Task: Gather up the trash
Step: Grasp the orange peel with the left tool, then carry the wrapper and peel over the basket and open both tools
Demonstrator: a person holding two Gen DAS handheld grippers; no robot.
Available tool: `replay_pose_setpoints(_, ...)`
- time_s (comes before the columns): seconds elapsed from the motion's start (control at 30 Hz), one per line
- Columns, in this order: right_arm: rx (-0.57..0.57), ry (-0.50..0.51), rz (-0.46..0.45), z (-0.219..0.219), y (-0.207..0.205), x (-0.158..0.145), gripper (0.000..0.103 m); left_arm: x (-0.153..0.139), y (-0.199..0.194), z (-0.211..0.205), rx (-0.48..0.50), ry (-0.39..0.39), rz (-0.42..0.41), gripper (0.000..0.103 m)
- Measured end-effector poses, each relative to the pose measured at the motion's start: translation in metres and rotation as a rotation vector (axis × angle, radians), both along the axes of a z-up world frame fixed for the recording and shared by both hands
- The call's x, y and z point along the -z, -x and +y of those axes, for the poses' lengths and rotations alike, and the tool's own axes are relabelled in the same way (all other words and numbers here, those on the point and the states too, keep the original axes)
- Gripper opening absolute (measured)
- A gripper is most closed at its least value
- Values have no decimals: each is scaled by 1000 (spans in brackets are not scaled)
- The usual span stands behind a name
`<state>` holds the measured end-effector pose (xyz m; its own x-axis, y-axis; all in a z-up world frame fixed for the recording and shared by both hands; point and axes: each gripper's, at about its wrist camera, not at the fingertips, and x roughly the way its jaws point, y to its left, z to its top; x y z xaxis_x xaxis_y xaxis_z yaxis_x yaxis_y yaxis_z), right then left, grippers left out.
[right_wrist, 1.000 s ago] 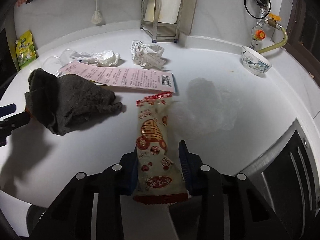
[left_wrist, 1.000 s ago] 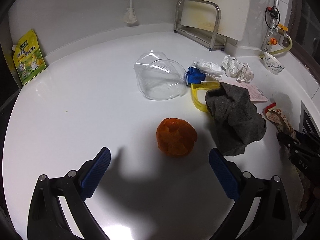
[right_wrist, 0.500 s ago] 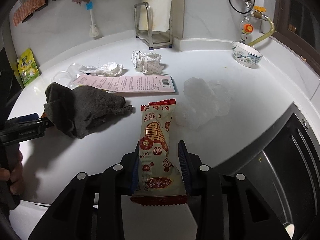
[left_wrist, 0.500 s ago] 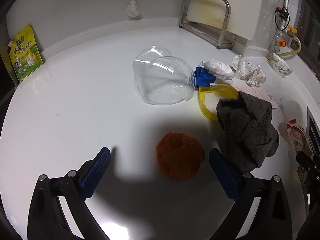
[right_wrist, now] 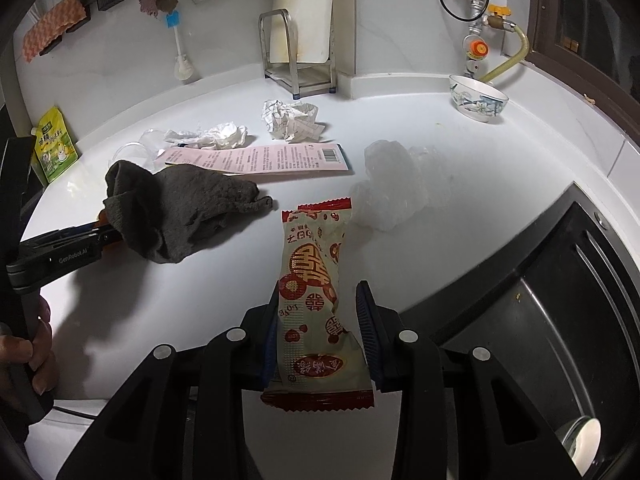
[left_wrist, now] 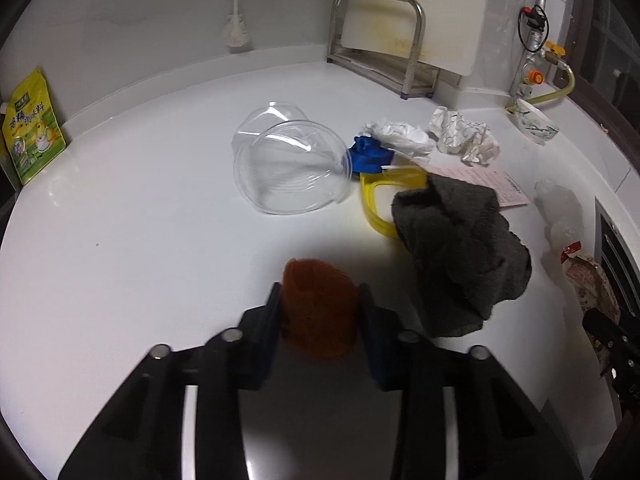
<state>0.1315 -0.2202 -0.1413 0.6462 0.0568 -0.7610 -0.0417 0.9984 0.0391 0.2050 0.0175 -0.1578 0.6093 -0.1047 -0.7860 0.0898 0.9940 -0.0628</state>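
My left claw (left_wrist: pixel 320 312) grips the orange peel (left_wrist: pixel 318 308). My right claw (right_wrist: pixel 320 332) pinches the snack wrapper (right_wrist: pixel 316 296); a grey rag (right_wrist: pixel 180 210) lies ahead-left on the desk (right_wrist: pixel 160 300).

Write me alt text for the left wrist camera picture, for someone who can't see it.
The left gripper is shut on an orange peel low over a white counter. Beyond it lie a clear plastic lid, a crumpled dark grey cloth partly covering a yellow plastic frame, and crumpled paper near the back wall.
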Motion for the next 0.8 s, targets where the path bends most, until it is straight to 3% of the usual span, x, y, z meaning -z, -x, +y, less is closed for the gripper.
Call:
replay_pose_setpoints(0.13, 10, -8, -8, 3, 10, -3, 34, -6, 5, 2, 16, 15, -2, 26)
replay_pose_setpoints(0.4, 34, -43, -23, 6, 32, -8, 34, -25, 30, 11, 48, -12, -36, 24)
replay_pose_setpoints(0.8, 41, -90, 5, 12, 107, -26, 34, -58, 115, -4, 110, -50, -53, 23)
